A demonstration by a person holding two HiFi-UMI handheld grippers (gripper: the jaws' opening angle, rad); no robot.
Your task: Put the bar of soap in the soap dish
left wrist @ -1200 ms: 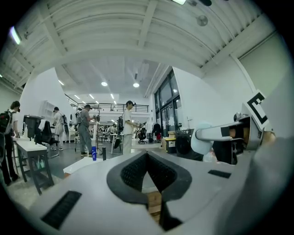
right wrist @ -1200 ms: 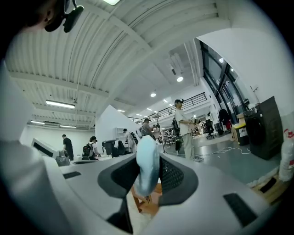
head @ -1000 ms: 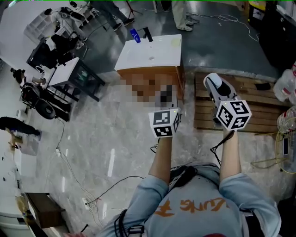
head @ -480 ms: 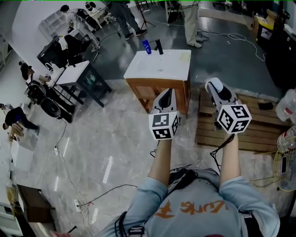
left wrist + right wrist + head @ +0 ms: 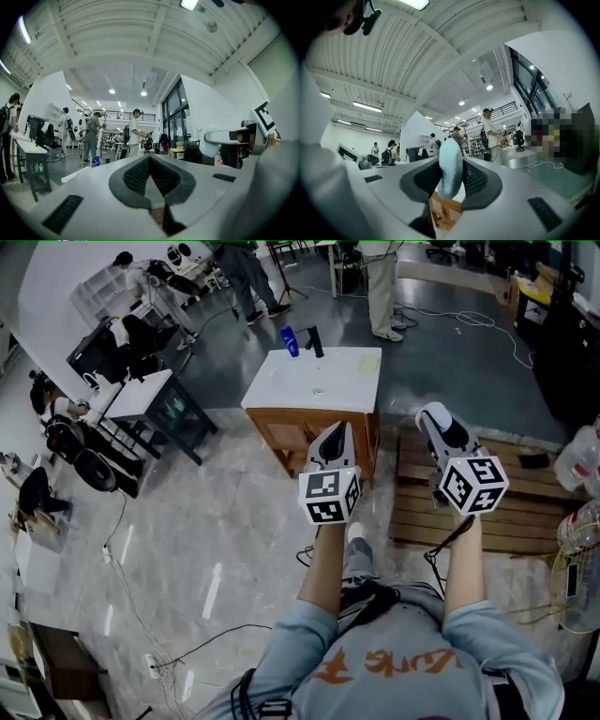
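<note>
My right gripper (image 5: 434, 418) is shut on a pale blue bar of soap (image 5: 450, 168), which stands on edge between the dark pads and pokes out past the tips (image 5: 431, 409). My left gripper (image 5: 334, 434) is shut with nothing between its jaws (image 5: 150, 159). Both are held level in the air, side by side, short of a wooden cabinet with a white sink top (image 5: 323, 381). A small pale yellow thing (image 5: 368, 362) lies at the top's far right; I cannot tell what it is. The right gripper with the soap (image 5: 209, 140) shows in the left gripper view.
A blue bottle (image 5: 290, 340) and a black tap (image 5: 314, 337) stand at the cabinet's far edge. A wooden pallet (image 5: 506, 502) lies on the floor at the right. Black tables (image 5: 155, 404) and gear stand at the left. Cables trail over the floor; people stand beyond the cabinet.
The person has stepped towards the cabinet, carrying both grippers forward and a little up. The cabinet sits lower and nearer in the head view. The right gripper's hold on the soap is the same.
</note>
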